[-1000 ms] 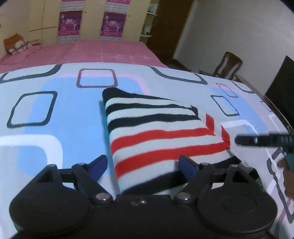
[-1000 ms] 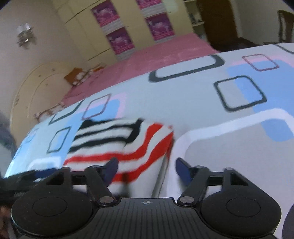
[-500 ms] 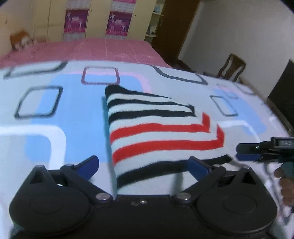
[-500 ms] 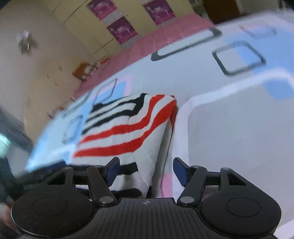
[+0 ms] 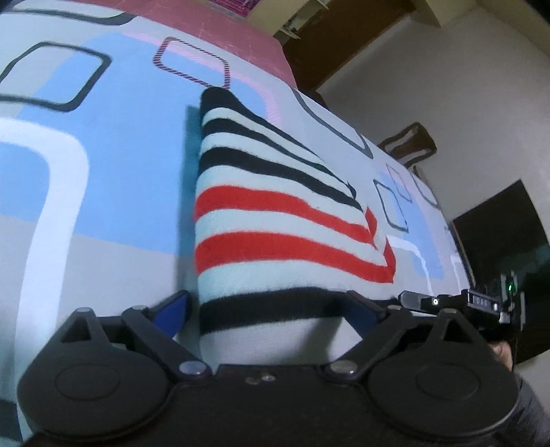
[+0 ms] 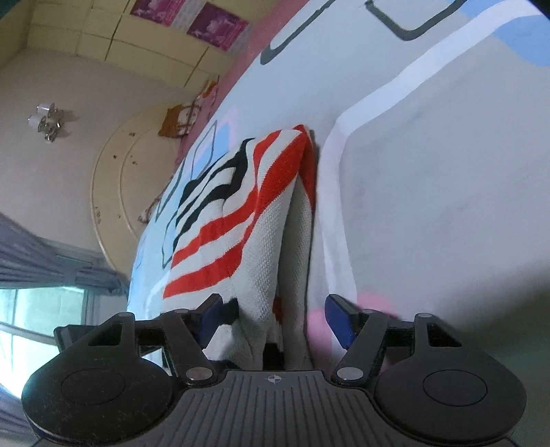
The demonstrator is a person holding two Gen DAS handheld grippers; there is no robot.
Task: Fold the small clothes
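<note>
A folded knit garment (image 5: 282,220) with black, white and red stripes lies flat on the patterned bed sheet (image 5: 103,172). My left gripper (image 5: 268,309) straddles its near black-striped edge. Its jaws are closing, and the cloth lies between the blue pads (image 5: 172,309) without being pressed. In the right wrist view, my right gripper (image 6: 275,316) is open around the layered corner of the garment (image 6: 220,247), its pads standing off the cloth. One finger (image 5: 422,301) of the right gripper shows at the garment's right corner in the left wrist view.
The sheet (image 6: 429,189) spreads wide around the garment. A pink cover (image 5: 240,31) lies beyond it. A wooden chair (image 5: 409,141) and a dark screen (image 5: 498,240) stand past the bed's right side. A rounded headboard (image 6: 113,192) and curtained window (image 6: 34,309) are on the other side.
Both grippers have sunk toward the bed and rolled. The garment's near edge now sits between the left pads, and its right corner between the right pads. The garment has not moved.
</note>
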